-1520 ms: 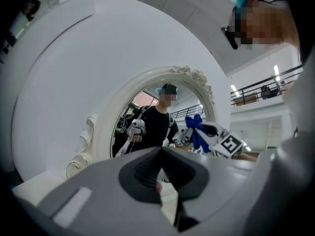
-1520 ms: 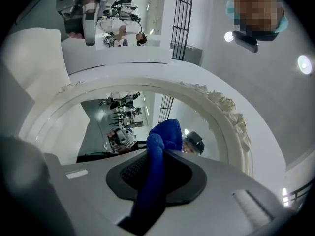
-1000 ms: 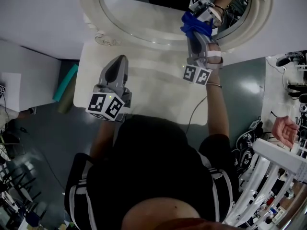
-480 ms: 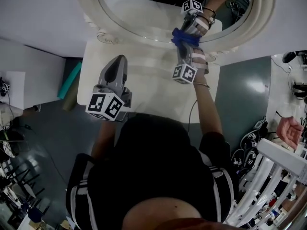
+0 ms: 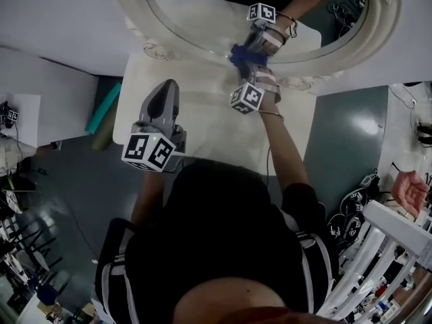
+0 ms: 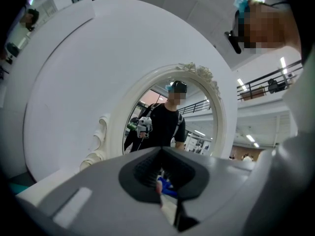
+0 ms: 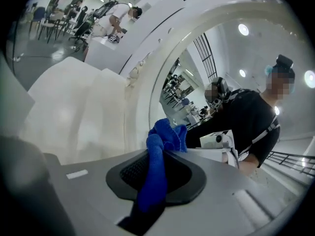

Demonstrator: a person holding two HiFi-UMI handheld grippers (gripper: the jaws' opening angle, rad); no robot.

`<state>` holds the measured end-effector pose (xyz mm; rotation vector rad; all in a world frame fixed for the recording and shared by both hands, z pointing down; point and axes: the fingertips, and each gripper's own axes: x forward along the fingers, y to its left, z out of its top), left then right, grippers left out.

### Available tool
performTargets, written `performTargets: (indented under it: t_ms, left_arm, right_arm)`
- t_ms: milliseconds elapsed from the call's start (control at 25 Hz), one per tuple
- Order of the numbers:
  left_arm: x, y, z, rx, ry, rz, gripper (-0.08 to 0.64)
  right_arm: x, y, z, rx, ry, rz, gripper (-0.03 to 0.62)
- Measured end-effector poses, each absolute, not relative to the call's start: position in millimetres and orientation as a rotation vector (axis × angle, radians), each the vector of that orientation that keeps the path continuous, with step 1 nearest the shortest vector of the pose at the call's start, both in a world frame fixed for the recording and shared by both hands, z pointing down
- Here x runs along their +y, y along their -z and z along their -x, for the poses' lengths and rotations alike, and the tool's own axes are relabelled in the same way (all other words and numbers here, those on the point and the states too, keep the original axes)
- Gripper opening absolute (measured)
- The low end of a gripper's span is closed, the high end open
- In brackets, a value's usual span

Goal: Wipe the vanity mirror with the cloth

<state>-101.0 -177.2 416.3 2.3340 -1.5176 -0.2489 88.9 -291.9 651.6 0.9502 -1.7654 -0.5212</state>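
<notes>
Blue cloth is pinched in the right gripper. Its jaws are clamped on a hanging fold, and a bunched end sticks out past the tips. In the head view that bunch sits low on the mirror, just above the carved lower rim. It runs into its own reflection, so it seems to touch the glass, though the contact itself is too small to make out. The top of the mirror is cut off by the edge of that view.

The left gripper hovers over the white table, well short of the mirror and apart from the right one. Its jaws are pressed together and hold nothing. A blue speck shows in the slit between them, but what it is cannot be told.

The person's dark torso hides the near edge of the table. A hand shows at the right border of the head view, with its owner out of frame.
</notes>
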Motion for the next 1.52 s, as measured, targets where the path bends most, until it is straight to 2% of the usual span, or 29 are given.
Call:
performTargets:
  t_ms: [600,800,920,1200,1520]
  left_arm:
    - [-175.8,-414.9,104.1,-1.528,0.251,-2.332,0.011]
    - [-170.7,-411.8,99.0,-1.536,0.258,-2.341,0.011]
    - [-170.1,-411.4,101.8,-1.557,0.246,-2.343,0.011]
    - [-173.2,-411.5,93.2,-1.549,0.241,-2.355,0.011]
    - [-182.7,-411.4,64.0,-1.496,0.219,-2.419,0.011]
  right_arm:
    - [-305.3,-648.7,-16.1,-2.227,0.092,-0.935,0.069]
    - [-303.0,-623.6,2.5,-2.493,-0.194,-0.996,0.069]
    - [-297.2,-598.3,6.5,-2.561,-0.181,-1.070,0.069]
    - [-277.4,-528.2,-4.8,-2.745,-0.337,-1.262,0.068]
    - [-248.0,-468.3,-46.4,-2.770,-0.282,-1.566,0.067]
